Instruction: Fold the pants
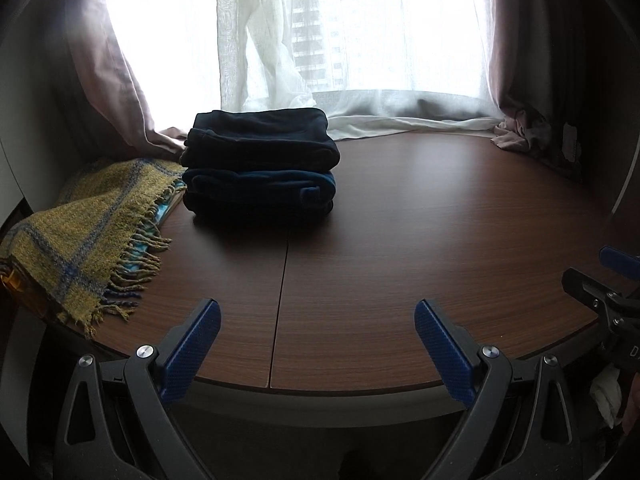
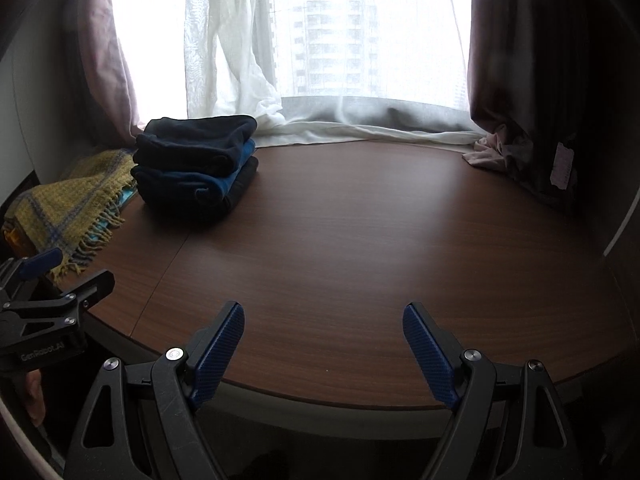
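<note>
A stack of folded dark navy and blue pants (image 1: 260, 164) sits at the back left of the brown wooden table (image 1: 400, 240); it also shows in the right wrist view (image 2: 196, 164). My left gripper (image 1: 318, 312) is open and empty above the table's near edge, well short of the stack. My right gripper (image 2: 323, 316) is open and empty over the near edge, to the right of the stack. The right gripper shows at the right edge of the left wrist view (image 1: 608, 292), and the left gripper at the left edge of the right wrist view (image 2: 52, 292).
A yellow fringed plaid blanket (image 1: 80, 240) lies left of the stack, also in the right wrist view (image 2: 72, 204). White sheer curtains (image 1: 360, 120) and mauve drapes (image 1: 520, 132) pool on the table's far edge before a bright window. A seam (image 1: 280, 308) runs across the tabletop.
</note>
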{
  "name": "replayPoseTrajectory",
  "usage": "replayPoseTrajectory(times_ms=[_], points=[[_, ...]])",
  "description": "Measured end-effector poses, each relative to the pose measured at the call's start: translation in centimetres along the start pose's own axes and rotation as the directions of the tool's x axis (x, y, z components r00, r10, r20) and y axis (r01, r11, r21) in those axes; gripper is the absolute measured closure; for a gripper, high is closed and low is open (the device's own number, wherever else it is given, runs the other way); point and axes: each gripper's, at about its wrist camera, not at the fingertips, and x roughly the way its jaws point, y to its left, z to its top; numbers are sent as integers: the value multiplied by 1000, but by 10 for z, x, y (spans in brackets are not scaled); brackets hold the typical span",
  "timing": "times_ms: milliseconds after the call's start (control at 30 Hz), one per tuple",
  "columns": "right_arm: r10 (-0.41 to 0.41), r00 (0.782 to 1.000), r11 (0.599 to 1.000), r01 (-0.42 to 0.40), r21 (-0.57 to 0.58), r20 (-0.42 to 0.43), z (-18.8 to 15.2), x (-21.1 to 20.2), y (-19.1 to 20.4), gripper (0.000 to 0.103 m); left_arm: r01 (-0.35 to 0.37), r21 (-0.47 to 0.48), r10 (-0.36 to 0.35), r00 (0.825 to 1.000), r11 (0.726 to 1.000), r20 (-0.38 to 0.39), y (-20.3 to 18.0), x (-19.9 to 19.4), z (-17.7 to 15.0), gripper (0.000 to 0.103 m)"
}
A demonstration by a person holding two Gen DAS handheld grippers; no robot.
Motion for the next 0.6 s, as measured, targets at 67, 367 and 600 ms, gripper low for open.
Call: replayPoseTrajectory(times_ms=[67, 367, 600], points=[[0, 1000, 1000, 0, 1, -1, 0, 0, 0, 21, -6, 2, 6, 1000, 1000, -2, 0, 0, 0, 4], [-4, 1000, 1000, 4, 1, -3, 1, 1, 0, 21, -2, 6, 2, 1000, 1000, 2, 2, 2, 1, 4], [-5, 1000, 1000, 5, 0, -2, 1, 1, 0, 21, -1, 9, 1, 1000, 1000, 12, 2, -1, 2, 4]])
